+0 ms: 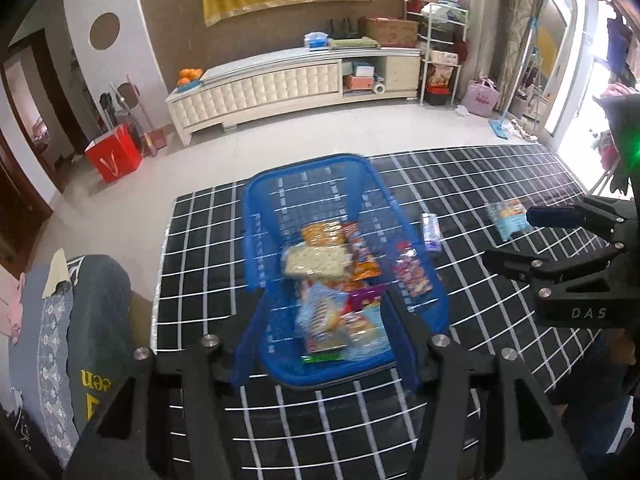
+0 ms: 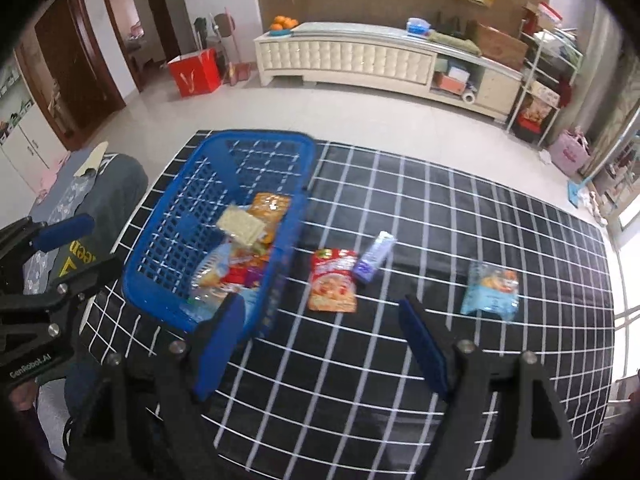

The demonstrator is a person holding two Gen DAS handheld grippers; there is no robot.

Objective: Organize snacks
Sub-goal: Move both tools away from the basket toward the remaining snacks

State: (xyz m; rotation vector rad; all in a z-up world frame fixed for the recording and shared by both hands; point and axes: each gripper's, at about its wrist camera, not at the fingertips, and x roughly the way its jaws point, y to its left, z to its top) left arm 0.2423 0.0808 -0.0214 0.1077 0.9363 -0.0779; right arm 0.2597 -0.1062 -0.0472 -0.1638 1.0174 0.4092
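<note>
1. Hovering above a black grid-patterned mat [image 2: 400,264], the right gripper [image 2: 320,344] is spread wide and carries nothing, its blue-padded fingers [image 2: 424,344] pointing out over three snack packets lying loose on the mat.

2. Nearest its line of reach is the red snack packet [image 2: 333,280], flat on the mat just beside the right wall of the blue basket [image 2: 168,240]; its long axis runs roughly away from the gripper, so the spread fingers look set to close across its narrow width.

3. A small purple packet [image 2: 374,258] lies just beyond the red one's far corner, close enough that I cannot tell whether they touch, its length angled off to the right; a pale blue packet [image 2: 490,292] sits well apart, further right.

4. The left gripper [image 1: 320,344] also stands open and empty, poised over the basket's near end; its camera looks straight down onto the heap of snacks [image 1: 332,280] already gathered inside.

5. Judged from the layout, all three stragglers lie on the right-hand side of the basket, making the right arm the likely one for the next pick, and the drop a short sweep leftward over the basket rim.
</note>
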